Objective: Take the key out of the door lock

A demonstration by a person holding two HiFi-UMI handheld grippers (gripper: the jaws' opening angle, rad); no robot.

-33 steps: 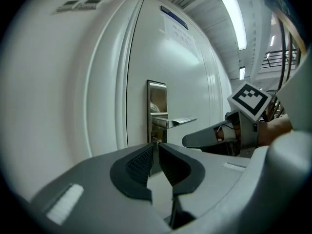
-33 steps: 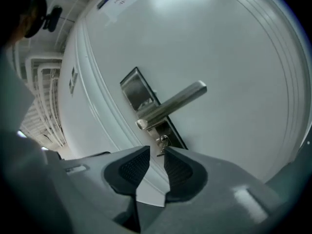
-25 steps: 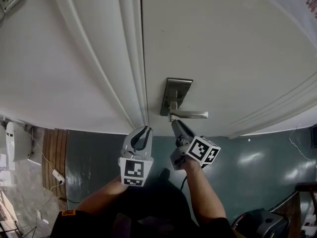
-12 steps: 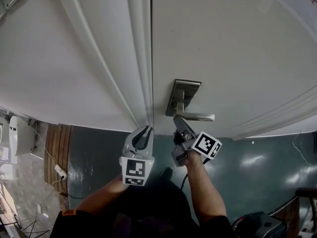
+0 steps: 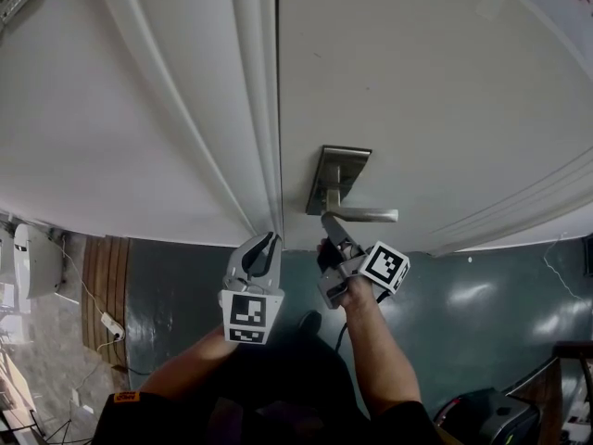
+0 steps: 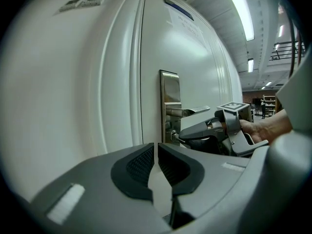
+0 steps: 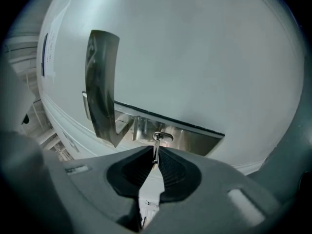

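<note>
Right gripper view looks along the right gripper (image 7: 155, 156), whose fingers (image 7: 171, 165) are pressed together on the flat head of the key (image 7: 155, 149). The key stands on edge between the finger pads. Its far end meets the round keyhole (image 7: 158, 136) in the silver lock plate (image 7: 195, 138) on the white door (image 7: 204, 57). The door handle (image 7: 102, 96) juts out from the same plate, to the left of the key in this view.

Head view shows the right gripper (image 5: 327, 221) reaching up to the lower end of the lock plate (image 5: 337, 167), just under the handle (image 5: 367, 216). The key itself is too small to make out there. The left gripper (image 5: 269, 241) hangs just beside the right one, near the seam where the door (image 5: 417, 82) meets the panel to its left, and touches nothing.

Left gripper view has the left gripper (image 6: 156, 155) with its fingers (image 6: 136, 165) brought together, only a thin slit between the pads and nothing held in it. Beyond them the right gripper (image 6: 181, 136) points at the lock plate (image 6: 169, 87) below the handle (image 6: 194, 110), with the person's hand (image 6: 265, 126) behind it.
</note>
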